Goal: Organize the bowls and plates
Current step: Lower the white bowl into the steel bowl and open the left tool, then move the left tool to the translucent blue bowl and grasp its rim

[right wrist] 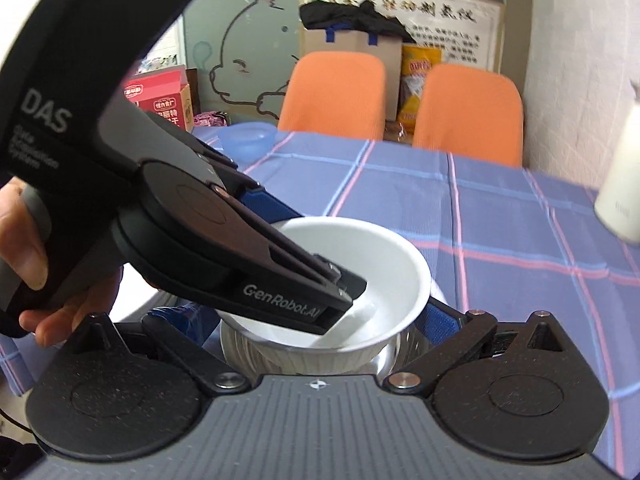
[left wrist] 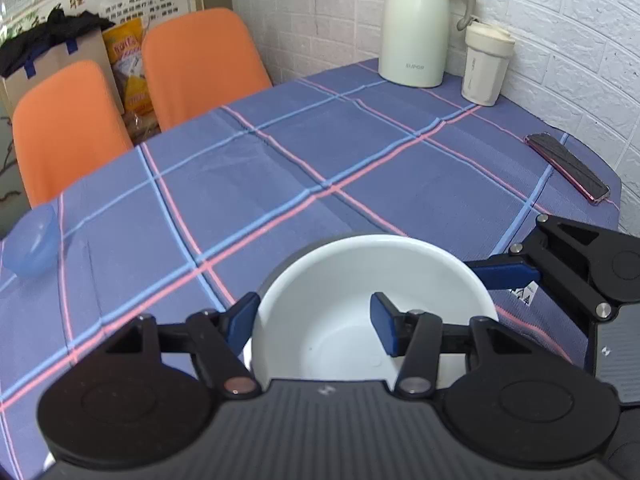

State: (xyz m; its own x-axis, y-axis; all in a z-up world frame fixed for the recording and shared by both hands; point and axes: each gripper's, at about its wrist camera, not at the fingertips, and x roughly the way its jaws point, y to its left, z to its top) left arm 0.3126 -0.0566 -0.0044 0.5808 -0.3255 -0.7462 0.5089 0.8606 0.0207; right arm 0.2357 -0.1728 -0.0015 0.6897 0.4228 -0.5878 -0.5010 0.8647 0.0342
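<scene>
At six o'clock on the bench (left wrist: 360, 148), the white bowl (left wrist: 360, 304) is sitting with the left gripper (left wrist: 316, 322) straddling its near rim, pads apart, and the right gripper (right wrist: 320, 320) clamping its ribbed outside, so I'd withdraw gently.

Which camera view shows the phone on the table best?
The left wrist view shows it best: the phone lies whole and sharp on the checked tablecloth, near the far right edge beside the brick wall. The right wrist view does not show the phone at all.
</scene>
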